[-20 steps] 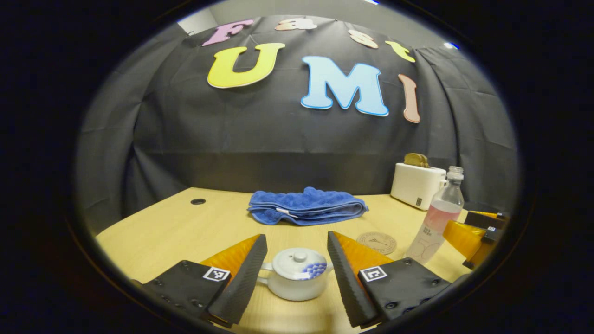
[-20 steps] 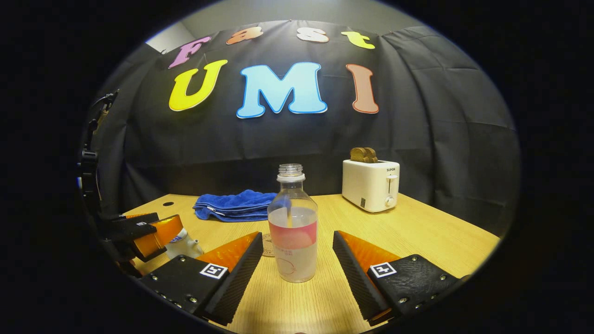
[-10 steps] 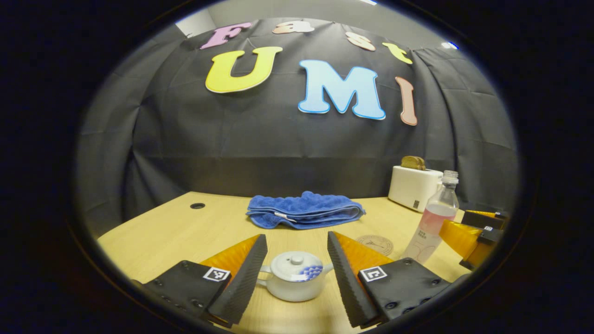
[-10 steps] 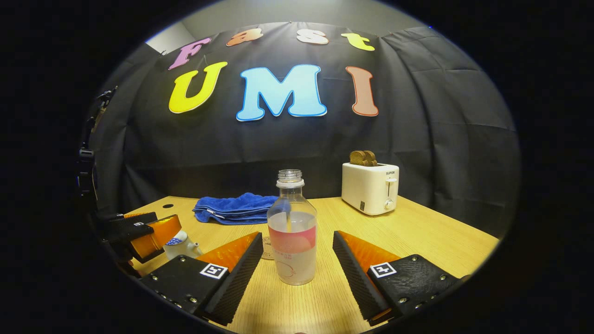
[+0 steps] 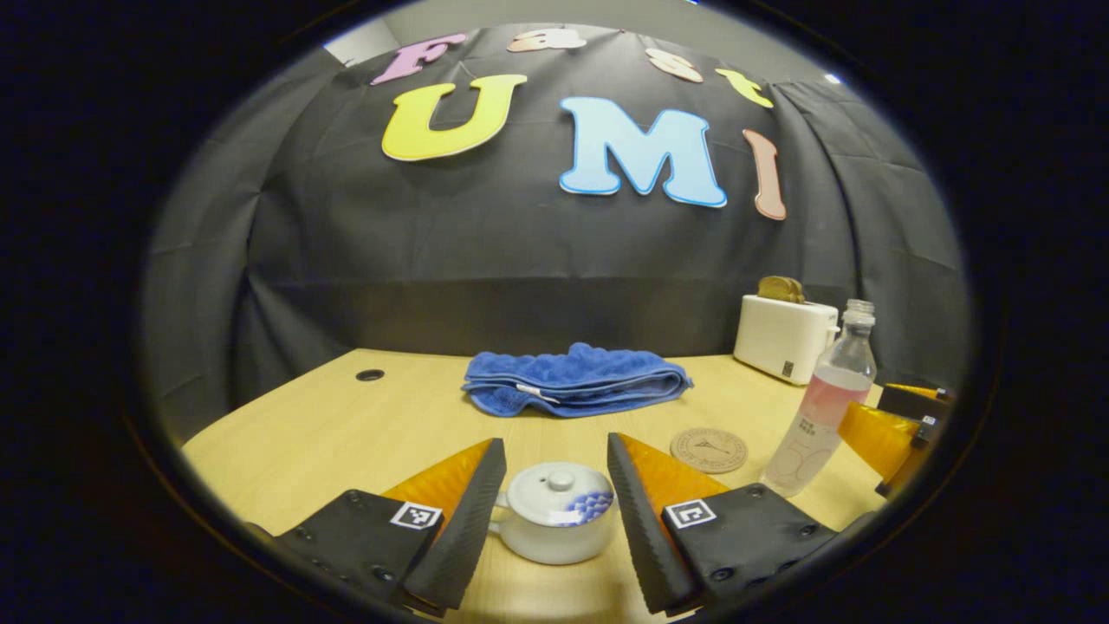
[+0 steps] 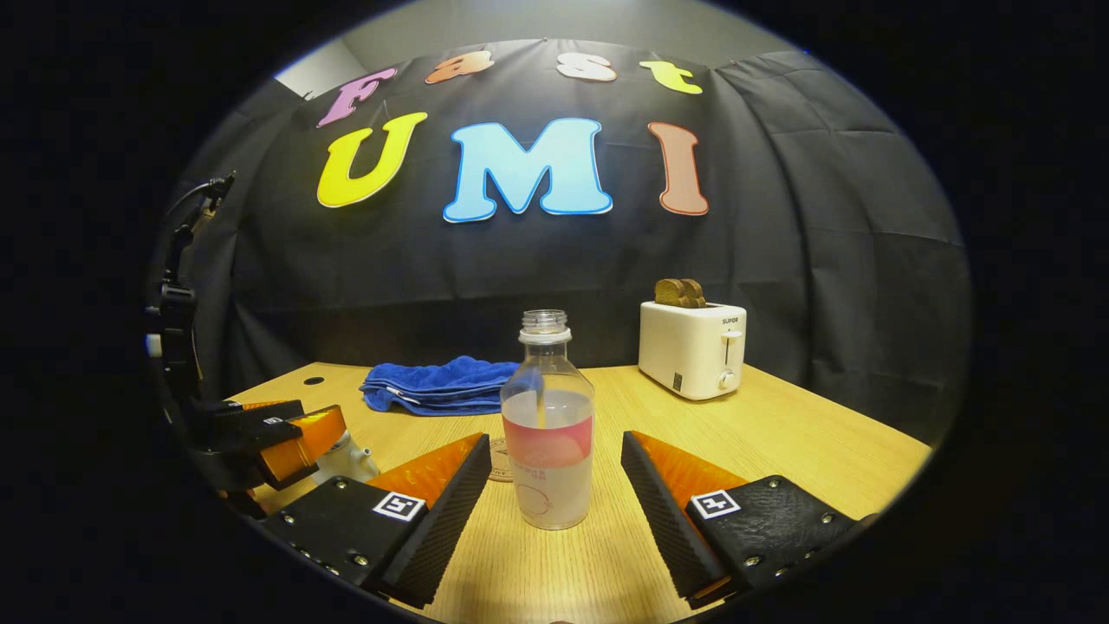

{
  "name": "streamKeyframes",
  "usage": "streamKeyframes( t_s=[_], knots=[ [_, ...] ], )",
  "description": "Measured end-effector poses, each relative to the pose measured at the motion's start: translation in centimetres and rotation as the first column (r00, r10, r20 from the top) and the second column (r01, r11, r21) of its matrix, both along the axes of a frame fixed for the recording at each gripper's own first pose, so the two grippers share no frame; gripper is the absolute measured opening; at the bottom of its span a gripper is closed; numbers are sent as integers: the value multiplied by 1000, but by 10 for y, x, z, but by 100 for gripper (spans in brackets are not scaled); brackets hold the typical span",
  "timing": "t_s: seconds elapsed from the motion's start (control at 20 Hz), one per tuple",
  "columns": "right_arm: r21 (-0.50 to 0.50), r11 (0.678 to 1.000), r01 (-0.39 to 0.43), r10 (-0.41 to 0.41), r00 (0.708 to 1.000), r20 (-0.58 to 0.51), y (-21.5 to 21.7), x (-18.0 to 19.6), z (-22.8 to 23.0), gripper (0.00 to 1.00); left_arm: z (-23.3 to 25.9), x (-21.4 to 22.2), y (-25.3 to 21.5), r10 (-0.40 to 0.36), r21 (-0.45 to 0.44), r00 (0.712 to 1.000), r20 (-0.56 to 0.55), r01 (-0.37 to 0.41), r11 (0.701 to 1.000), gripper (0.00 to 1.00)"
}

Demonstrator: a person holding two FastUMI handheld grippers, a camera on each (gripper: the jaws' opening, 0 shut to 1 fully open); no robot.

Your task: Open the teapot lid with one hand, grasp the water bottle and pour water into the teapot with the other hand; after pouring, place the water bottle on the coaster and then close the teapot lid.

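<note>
A small white teapot [image 5: 554,520] with a blue pattern stands on the table, its lid [image 5: 560,490] on. My left gripper [image 5: 554,442] is open, one finger on each side of the pot, near it. The uncapped water bottle [image 6: 548,433], partly full with a pink label, stands upright between the fingers of my open right gripper [image 6: 555,440], apart from both. The round coaster [image 5: 709,450] lies bare between teapot and bottle [image 5: 823,407]; in the right gripper view the coaster [image 6: 498,459] peeks out behind the bottle. The left gripper [image 6: 277,433] half hides the teapot [image 6: 346,459] there.
A folded blue towel [image 5: 576,381] lies at the back middle of the wooden table [image 5: 329,433]. A white toaster [image 6: 693,347] holding bread stands at the back right. A cable hole [image 5: 370,375] is at the back left. The right gripper [image 5: 892,429] shows beside the bottle.
The left gripper dipped slightly, then came back up, and its fingers now stand a little closer around the teapot. The right gripper and bottle have barely moved.
</note>
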State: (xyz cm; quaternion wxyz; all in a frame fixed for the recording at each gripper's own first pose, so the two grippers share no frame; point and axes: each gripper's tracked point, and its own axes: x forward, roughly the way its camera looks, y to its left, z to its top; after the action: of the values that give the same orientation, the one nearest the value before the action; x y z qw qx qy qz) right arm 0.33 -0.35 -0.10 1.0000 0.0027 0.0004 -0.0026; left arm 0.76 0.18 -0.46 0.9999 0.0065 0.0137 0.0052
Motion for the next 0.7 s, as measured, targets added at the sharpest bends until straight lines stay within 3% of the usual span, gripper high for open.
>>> streamKeyframes(
  t_s=[0.6,0.7],
  knots=[
    [17,1000,9,-9,1000,-20,-5,3,-7,96,-8,5,1,13,31,1000,-25,-13,999,73],
    [18,1000,8,-7,1000,-24,-5,3,-9,96,-3,5,4,26,48,1000,-10,-25,999,53]
  ],
)
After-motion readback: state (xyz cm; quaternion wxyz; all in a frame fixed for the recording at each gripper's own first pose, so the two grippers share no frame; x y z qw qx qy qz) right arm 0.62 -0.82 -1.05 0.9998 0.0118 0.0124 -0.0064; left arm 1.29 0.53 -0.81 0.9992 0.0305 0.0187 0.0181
